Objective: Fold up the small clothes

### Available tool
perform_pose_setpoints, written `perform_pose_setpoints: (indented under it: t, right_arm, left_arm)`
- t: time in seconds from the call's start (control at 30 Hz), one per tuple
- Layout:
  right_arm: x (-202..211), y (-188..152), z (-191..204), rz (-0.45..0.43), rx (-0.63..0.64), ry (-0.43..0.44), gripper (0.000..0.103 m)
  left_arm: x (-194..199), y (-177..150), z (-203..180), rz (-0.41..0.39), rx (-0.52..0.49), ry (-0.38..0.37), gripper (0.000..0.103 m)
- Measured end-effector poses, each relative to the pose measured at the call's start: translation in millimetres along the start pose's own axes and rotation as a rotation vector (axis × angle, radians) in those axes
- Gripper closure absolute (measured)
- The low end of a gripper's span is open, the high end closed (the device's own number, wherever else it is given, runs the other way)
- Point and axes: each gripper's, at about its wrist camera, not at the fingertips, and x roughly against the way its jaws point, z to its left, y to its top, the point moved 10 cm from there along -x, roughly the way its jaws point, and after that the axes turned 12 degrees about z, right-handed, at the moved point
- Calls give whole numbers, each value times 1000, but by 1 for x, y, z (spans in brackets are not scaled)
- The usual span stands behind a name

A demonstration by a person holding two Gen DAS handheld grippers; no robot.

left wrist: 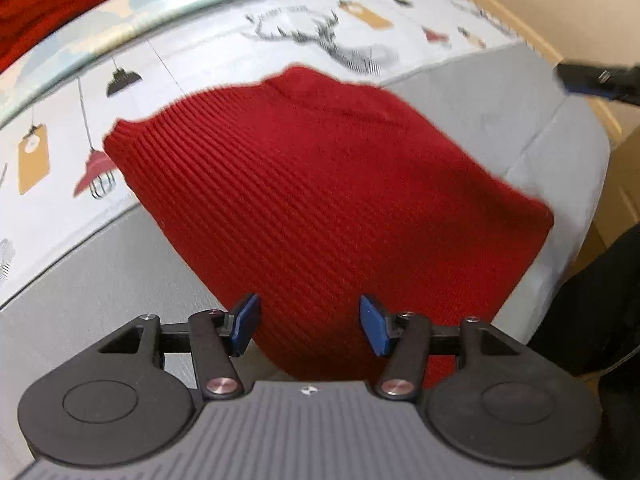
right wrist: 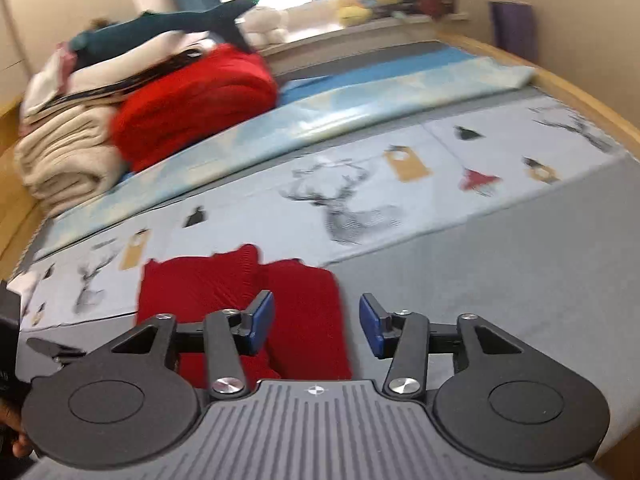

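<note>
- Knitwear first: the red ribbed sweater (left wrist: 320, 208) is lying folded on the bed, showing as a compact, thick block of deep red with fine ribs running across it.
- In my right wrist view the red ribbed sweater (right wrist: 224, 296) is reading as two panels side by side with a crease between them, and a small raised bit poking up at its far edge.
- It is sitting half on the grey sheet (left wrist: 100, 264) and half on the printed sheet with deer and lanterns (left wrist: 224, 48).
- In my left wrist view its long axis is running diagonally, from the near right corner up to the far left, where a narrower ribbed end is pointing at the lantern print.
- My left gripper (left wrist: 310, 326) is hovering right over the near edge of the sweater, jaws standing apart, blue pads gripping nothing.
- My right gripper (right wrist: 316, 328) is hanging released too, jaws apart and empty, with the sweater's right edge showing below its left pad and bare grey sheet below the other.
- Grey sheet is lying open to the right of the sweater, out to the wooden bed frame (right wrist: 580, 92).
- Far left, a stack of folded blankets (right wrist: 68, 160) and a red blanket (right wrist: 192, 104) are sitting well apart from the sweater.
- The view is blurring, so finer detail is escaping me.
</note>
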Motion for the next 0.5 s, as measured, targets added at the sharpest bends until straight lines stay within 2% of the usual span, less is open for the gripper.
perform_pose_setpoints:
  t: [0.07, 0.2, 0.33, 0.43, 0.47, 0.5]
  right_arm:
    - [-12, 2, 7, 39, 69, 27, 51]
    - [-45, 3, 24, 107, 156, 64, 40]
    - [-86, -4, 29, 171, 100, 105, 39]
    - [-119, -12, 36, 279, 55, 138, 39]
    - [-124, -12, 39, 286, 71, 140, 38]
    - [-131, -11, 43, 284, 89, 134, 31]
  left_arm:
    - [4, 4, 3, -19, 16, -1, 42]
    - [14, 2, 10, -33, 40, 7, 42]
    - [24, -1, 15, -50, 67, 4, 42]
    - [26, -1, 19, -57, 73, 9, 42]
    - [25, -1, 22, -56, 78, 11, 42]
    - [25, 0, 24, -56, 85, 11, 42]
